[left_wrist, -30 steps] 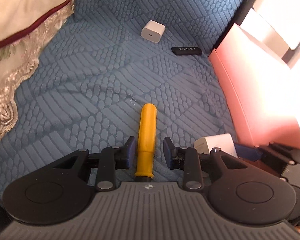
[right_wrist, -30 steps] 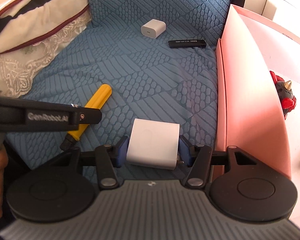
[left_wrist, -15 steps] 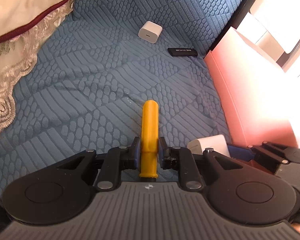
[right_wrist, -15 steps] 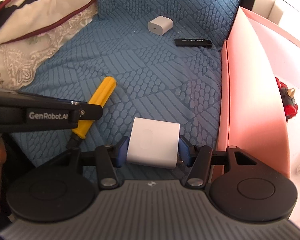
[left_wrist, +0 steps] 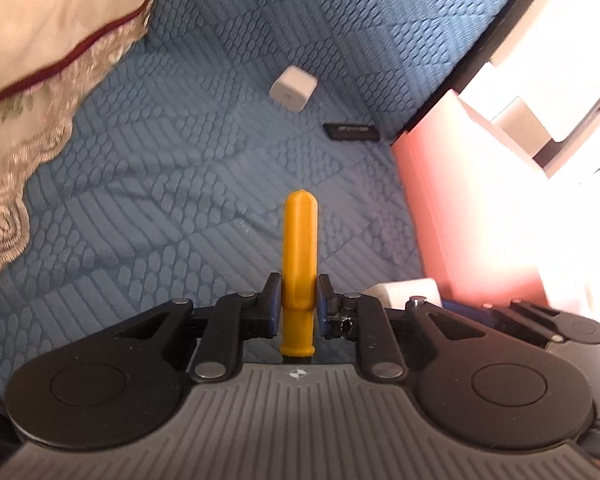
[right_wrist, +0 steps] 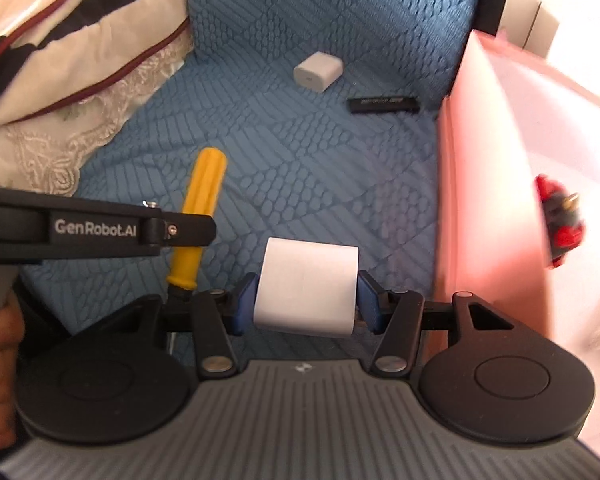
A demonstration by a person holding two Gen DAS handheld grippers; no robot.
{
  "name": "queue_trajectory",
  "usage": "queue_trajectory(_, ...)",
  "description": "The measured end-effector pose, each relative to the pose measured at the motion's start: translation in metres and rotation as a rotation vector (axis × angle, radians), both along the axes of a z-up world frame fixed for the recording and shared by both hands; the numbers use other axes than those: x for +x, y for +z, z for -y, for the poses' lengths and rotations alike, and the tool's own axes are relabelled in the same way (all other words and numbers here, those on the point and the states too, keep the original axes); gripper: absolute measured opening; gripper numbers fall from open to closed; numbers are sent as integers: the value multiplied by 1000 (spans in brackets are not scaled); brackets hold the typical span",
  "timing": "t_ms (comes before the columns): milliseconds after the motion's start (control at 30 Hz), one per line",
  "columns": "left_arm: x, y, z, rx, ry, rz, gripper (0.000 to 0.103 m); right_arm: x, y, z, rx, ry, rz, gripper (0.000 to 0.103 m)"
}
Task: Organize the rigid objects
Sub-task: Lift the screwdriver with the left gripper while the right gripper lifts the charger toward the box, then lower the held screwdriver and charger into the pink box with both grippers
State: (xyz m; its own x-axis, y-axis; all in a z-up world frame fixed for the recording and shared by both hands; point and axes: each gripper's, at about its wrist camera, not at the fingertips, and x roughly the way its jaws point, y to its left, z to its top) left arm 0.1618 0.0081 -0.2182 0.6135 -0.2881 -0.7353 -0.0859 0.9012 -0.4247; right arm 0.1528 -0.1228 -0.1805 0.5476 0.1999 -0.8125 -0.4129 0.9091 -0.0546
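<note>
Left gripper (left_wrist: 299, 305) clamps a yellow-handled tool (left_wrist: 300, 256), perhaps a screwdriver, pointing ahead. Right gripper (right_wrist: 306, 300) pinches a white block (right_wrist: 307, 284). Beyond both, on blue quilted fabric (right_wrist: 284, 152), lie a white charger (right_wrist: 318, 71) and black stick (right_wrist: 384, 105); a pink box (right_wrist: 488, 184) stands right.

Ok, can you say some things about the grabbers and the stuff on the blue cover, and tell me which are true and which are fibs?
1. The left gripper is shut on the screwdriver. True.
2. The right gripper is open with nothing in it. False: it is shut on the white block.
3. The small charger and the black stick lie on the blue cover. True.
4. The black stick is inside the pink box. False: it lies on the cover beside the box.
5. A red toy is in the pink box. True.
</note>
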Motion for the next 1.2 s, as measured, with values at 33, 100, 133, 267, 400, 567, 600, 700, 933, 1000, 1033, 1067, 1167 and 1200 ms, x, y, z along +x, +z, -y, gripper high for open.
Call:
queue_trajectory(33,-2,3,2,0,-1,4,21,-2,6,1,4,5,12,55)
queue_trajectory(100,-5,10,7,-7,-7,12,20,-5,18,5,26,8,26,55)
queue_trajectory(133,-7,15,9,-7,-10,20,20,-6,24,8,38,8,33,55)
queue_trajectory(267,-15,32,18,-25,-17,41,20,-10,45,20,66,8,64,55)
queue_trajectory(400,-18,49,30,-16,-29,59,20,-13,61,36,86,-10,89,55)
queue_trajectory(567,-17,73,42,-2,-40,95,20,-13,82,60,100,-31,123,55)
queue_trajectory(600,-16,78,45,1,-42,104,20,-13,87,65,104,-34,132,55)
queue_trajectory(700,-8,92,55,40,-69,122,20,-12,102,75,94,-23,175,55)
queue_trajectory(933,7,124,68,49,-86,162,20,-3,137,90,94,-31,253,55)
queue_trajectory(1000,11,134,73,28,-90,178,20,-1,147,94,89,-30,275,55)
queue_trajectory(1033,13,139,76,25,-92,188,20,1,150,97,81,-34,287,55)
queue_trajectory(1067,14,144,80,25,-96,199,20,2,154,100,80,-41,295,55)
queue_trajectory(1167,18,161,90,0,-112,228,20,4,167,111,91,-52,318,55)
queue_trajectory(1200,20,166,94,-8,-117,238,20,4,171,114,89,-55,329,55)
